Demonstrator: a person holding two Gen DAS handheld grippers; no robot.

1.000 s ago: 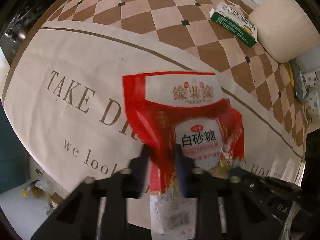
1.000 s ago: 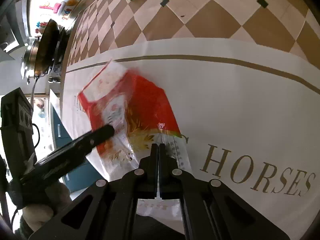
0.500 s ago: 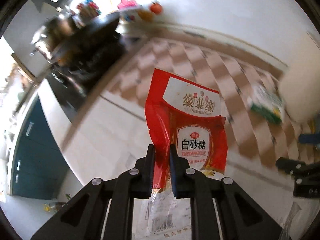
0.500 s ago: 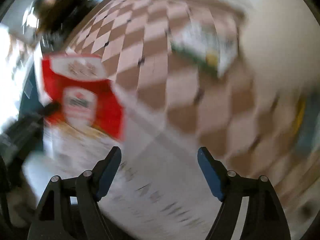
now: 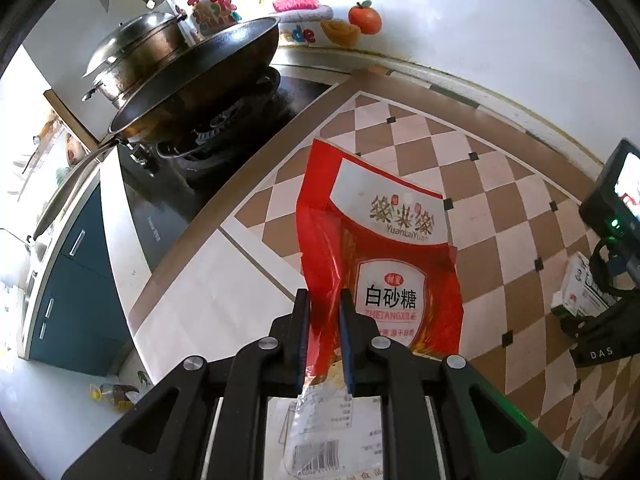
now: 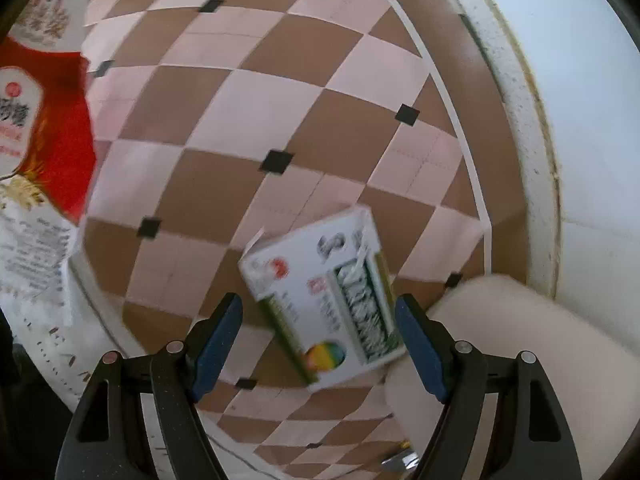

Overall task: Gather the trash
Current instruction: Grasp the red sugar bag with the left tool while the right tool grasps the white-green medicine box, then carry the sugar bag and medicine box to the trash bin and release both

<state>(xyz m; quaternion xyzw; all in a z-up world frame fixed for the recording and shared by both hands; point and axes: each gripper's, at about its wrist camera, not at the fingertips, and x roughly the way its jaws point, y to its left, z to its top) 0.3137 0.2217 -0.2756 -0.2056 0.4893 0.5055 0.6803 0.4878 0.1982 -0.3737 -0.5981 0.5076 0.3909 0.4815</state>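
Jaws of the left gripper (image 5: pixel 324 344) pinching the lower edge of a limp red sugar bag (image 5: pixel 380 264), lifted clear of the checkered table (image 5: pixel 496 184) for carrying off. In the right view, jaws of the right gripper (image 6: pixel 319 346) spread wide around a white-green carton (image 6: pixel 324 300) flat on the table, probably for grasping next.

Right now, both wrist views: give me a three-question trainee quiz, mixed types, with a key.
1. True or false: the left gripper is shut on the red sugar bag.
2. Multiple choice: the white and green box lies on A) the stove, B) the checkered tablecloth, C) the wok.
3. Fill in: the right gripper is ____, with the box ahead between its fingers.

Key: 1 true; 2 B; 3 open.
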